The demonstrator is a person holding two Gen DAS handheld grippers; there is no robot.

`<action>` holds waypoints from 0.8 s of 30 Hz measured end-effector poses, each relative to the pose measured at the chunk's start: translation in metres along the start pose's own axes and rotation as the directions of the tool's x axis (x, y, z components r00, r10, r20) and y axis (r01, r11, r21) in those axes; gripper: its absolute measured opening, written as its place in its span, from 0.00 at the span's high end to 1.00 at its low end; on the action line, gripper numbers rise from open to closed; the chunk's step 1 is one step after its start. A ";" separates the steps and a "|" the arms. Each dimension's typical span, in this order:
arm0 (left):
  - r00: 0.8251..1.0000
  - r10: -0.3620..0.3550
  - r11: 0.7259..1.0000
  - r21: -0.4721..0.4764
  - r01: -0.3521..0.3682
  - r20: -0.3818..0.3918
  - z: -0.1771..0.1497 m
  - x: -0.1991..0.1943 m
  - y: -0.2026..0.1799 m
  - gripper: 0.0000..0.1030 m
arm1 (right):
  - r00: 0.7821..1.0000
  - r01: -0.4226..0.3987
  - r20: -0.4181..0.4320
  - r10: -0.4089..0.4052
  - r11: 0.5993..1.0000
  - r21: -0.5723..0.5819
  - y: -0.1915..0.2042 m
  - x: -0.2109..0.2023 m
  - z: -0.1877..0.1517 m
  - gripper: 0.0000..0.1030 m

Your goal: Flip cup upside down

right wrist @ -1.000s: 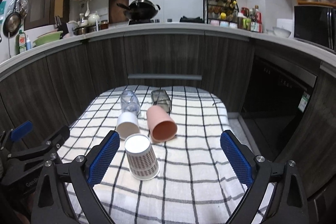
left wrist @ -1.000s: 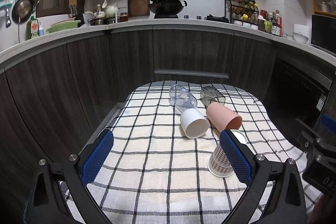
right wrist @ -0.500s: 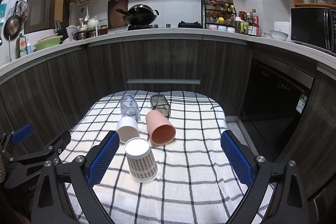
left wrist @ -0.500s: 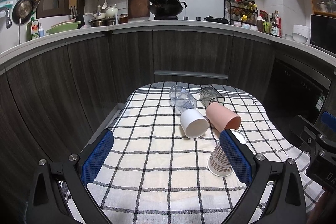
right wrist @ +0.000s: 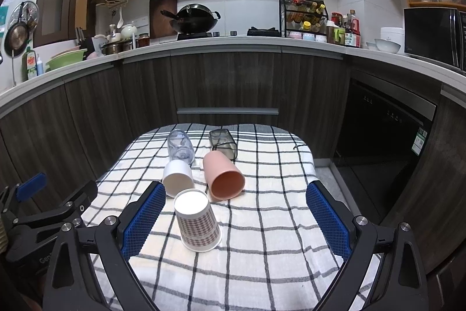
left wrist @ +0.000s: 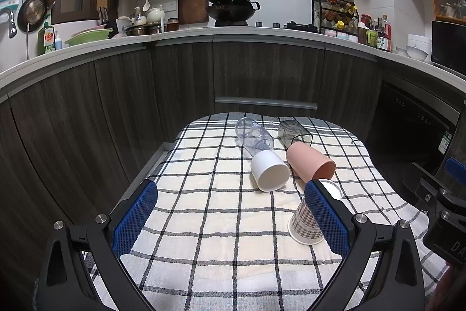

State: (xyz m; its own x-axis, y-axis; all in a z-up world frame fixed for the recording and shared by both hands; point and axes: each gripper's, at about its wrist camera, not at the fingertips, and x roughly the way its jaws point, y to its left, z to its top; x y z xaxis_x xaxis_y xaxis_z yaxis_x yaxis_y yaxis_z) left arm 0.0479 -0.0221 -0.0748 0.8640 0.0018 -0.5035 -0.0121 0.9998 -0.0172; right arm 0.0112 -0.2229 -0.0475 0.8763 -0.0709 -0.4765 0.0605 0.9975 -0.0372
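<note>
A plaid paper cup [right wrist: 198, 223] stands upside down on the checked cloth [right wrist: 262, 238]; in the left wrist view the plaid cup [left wrist: 304, 223] is partly behind my right finger. A pink cup [right wrist: 222, 175], a white cup [right wrist: 178, 175], a clear glass [right wrist: 180, 149] and a dark glass [right wrist: 223, 142] lie on their sides behind it. They also show in the left wrist view: pink cup [left wrist: 310, 163], white cup [left wrist: 269, 174]. My left gripper [left wrist: 230, 220] and right gripper [right wrist: 236, 223] are both open, empty, above the cloth's near part.
The cloth-covered table stands before dark wood cabinets [right wrist: 230, 83]. A dishwasher front [right wrist: 387, 118] is at the right. The left gripper's body [right wrist: 43, 212] shows at the left of the right wrist view, the right gripper's body [left wrist: 445, 209] at the left view's right edge.
Both grippers have drifted slightly; the view has shifted a little, with the cups slightly lower in the right wrist view. The cups have not moved and both jaws stay open.
</note>
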 end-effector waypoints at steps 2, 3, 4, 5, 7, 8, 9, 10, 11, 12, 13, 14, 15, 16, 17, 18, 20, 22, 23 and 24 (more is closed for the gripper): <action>1.000 0.001 1.000 0.000 -0.001 -0.001 -0.001 0.001 0.000 0.00 | 1.000 -0.002 -0.006 0.002 1.000 0.001 0.000 0.002 0.000 0.06; 1.000 0.001 1.000 0.000 -0.001 -0.003 -0.001 0.002 0.000 0.00 | 1.000 -0.002 -0.006 0.002 1.000 0.004 0.000 0.002 0.000 0.06; 1.000 0.000 1.000 0.000 0.000 -0.003 -0.001 0.002 0.000 0.00 | 1.000 -0.002 -0.006 0.002 1.000 0.003 0.000 0.002 0.000 0.06; 1.000 -0.001 1.000 -0.001 0.001 -0.004 -0.002 0.002 0.000 0.00 | 1.000 -0.002 -0.005 0.002 1.000 0.002 0.000 0.002 0.000 0.06; 1.000 -0.001 1.000 -0.001 0.001 -0.004 -0.002 0.002 0.000 0.00 | 1.000 -0.002 -0.004 0.002 1.000 0.000 0.001 0.003 -0.001 0.06; 1.000 0.000 1.000 -0.001 0.000 -0.004 -0.002 0.002 0.000 0.00 | 1.000 -0.002 -0.004 0.002 1.000 0.000 0.000 0.002 0.000 0.06; 1.000 -0.001 1.000 -0.001 0.001 -0.004 -0.002 0.002 0.000 0.00 | 1.000 -0.002 -0.005 0.002 1.000 0.000 0.000 0.003 0.000 0.06; 1.000 -0.001 1.000 -0.001 0.001 -0.005 -0.002 0.002 0.000 0.00 | 1.000 -0.002 -0.006 0.002 1.000 0.000 0.000 0.003 -0.001 0.06; 1.000 -0.001 1.000 -0.001 0.001 -0.006 -0.002 0.003 0.000 0.00 | 1.000 -0.002 -0.006 0.002 1.000 0.001 0.000 0.002 -0.001 0.06; 1.000 0.000 1.000 0.000 0.000 -0.006 -0.002 0.003 0.000 0.00 | 1.000 -0.002 -0.007 0.002 1.000 0.002 0.001 0.002 -0.001 0.06; 1.000 -0.001 1.000 -0.001 0.001 -0.007 -0.002 0.002 -0.001 0.00 | 1.000 -0.002 -0.006 0.002 1.000 0.002 0.000 0.003 -0.001 0.06; 1.000 -0.001 1.000 -0.002 0.001 -0.006 -0.002 0.002 -0.001 0.00 | 1.000 -0.001 -0.006 0.001 1.000 0.002 0.001 0.002 -0.001 0.06; 1.000 0.000 1.000 -0.001 0.000 -0.006 -0.002 0.002 -0.001 0.00 | 1.000 -0.002 -0.006 0.002 1.000 0.002 0.001 0.002 -0.001 0.06; 1.000 0.000 1.000 0.000 0.000 -0.006 -0.002 0.003 -0.001 0.00 | 1.000 -0.002 -0.006 0.002 1.000 0.002 0.001 0.002 0.000 0.06; 1.000 -0.001 1.000 0.000 0.001 -0.007 -0.002 0.003 -0.001 0.00 | 1.000 -0.002 -0.007 0.002 1.000 0.001 0.001 0.002 -0.001 0.06; 1.000 -0.001 1.000 0.000 0.001 -0.008 -0.002 0.003 -0.001 0.00 | 1.000 -0.002 -0.007 0.002 1.000 0.001 0.001 0.002 -0.001 0.06; 1.000 -0.001 1.000 -0.001 0.001 -0.007 -0.002 0.003 -0.001 0.00 | 1.000 -0.002 -0.007 0.002 1.000 0.002 0.000 0.002 0.000 0.06; 1.000 -0.001 1.000 -0.001 0.001 -0.007 -0.002 0.003 -0.001 0.00 | 1.000 -0.002 -0.007 0.002 1.000 0.002 0.001 0.002 0.000 0.06; 1.000 -0.001 1.000 -0.001 0.001 -0.007 -0.002 0.003 -0.001 0.00 | 1.000 -0.002 -0.007 0.002 1.000 0.002 0.000 0.002 -0.001 0.06; 1.000 -0.001 1.000 0.000 0.001 -0.007 -0.002 0.003 -0.001 0.00 | 1.000 -0.002 -0.008 0.002 1.000 0.001 0.000 0.002 -0.001 0.06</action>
State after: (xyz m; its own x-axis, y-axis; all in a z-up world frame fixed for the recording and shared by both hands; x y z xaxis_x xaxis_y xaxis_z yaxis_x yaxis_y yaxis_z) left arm 0.0494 -0.0232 -0.0778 0.8604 0.0005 -0.5096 -0.0113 0.9998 -0.0181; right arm 0.0130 -0.2228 -0.0491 0.8728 -0.0687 -0.4832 0.0592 0.9976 -0.0348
